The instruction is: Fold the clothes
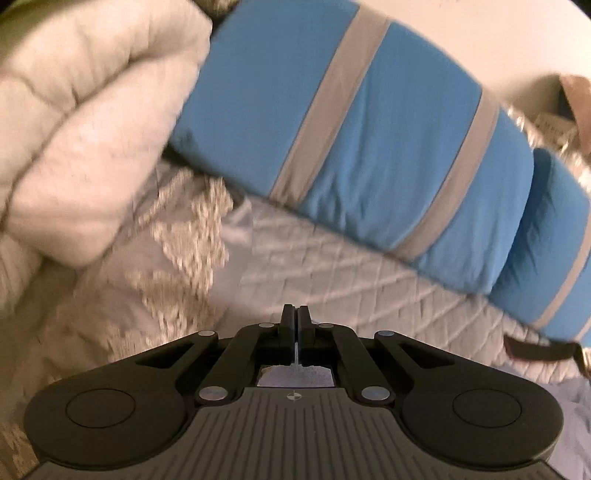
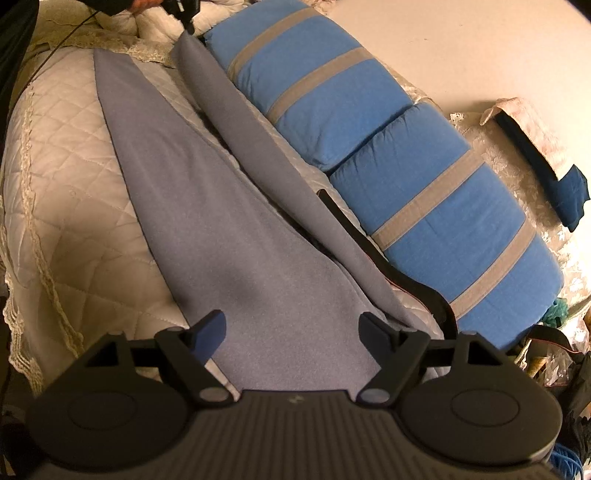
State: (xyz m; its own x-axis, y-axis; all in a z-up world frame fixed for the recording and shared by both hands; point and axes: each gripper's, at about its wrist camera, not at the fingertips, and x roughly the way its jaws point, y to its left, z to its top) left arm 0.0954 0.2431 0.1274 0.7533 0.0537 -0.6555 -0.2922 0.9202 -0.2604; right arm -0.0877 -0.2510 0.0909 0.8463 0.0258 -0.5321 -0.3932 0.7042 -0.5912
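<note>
The fold looks barely begun. The trousers (image 2: 207,206) lie stretched along the quilt (image 2: 66,147), both grey-lilac legs still at full length and parted in a narrow V, with nothing yet doubled over. As a judgement, bringing one leg onto the other and then folding lengthwise all remains to be done.

The right gripper (image 2: 291,332) hovers over the wide end of the trousers with its jaws spread well apart; the cloth shows between and beneath them, but neither finger seems to have closed on it. From here the garment runs away from the jaws toward the far end of the bed.

In the right wrist view, the left gripper (image 2: 184,18) appears small at that far end, right at the tip of the leg nearest the pillows (image 2: 332,122). In its own view the left gripper (image 1: 296,325) has its jaws pressed together (a scrap of pale cloth shows low behind the fingers, so it may well be pinching the hem, though the blur leaves that uncertain). Ahead of it lie quilt, the blue striped pillows and a white duvet (image 1: 81,140).
</note>
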